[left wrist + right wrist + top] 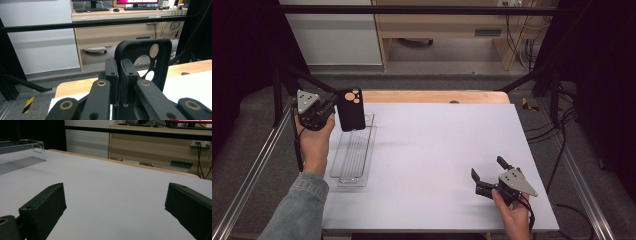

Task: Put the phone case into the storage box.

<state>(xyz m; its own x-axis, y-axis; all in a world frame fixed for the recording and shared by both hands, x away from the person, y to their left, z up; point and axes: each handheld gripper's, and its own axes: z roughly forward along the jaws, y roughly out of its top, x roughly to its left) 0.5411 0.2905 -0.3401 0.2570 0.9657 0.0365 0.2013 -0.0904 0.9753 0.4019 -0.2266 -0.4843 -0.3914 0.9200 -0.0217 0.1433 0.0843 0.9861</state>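
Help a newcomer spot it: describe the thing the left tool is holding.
On the table's white mat, look to the far left corner above the clear tray. There the left tool grips a black phone case, upright, with round camera cutouts.

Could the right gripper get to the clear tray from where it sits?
Probably yes: the right gripper stands open, holding nothing, and only bare white table lies between it and the clear tray; the phone case hangs in the left gripper.
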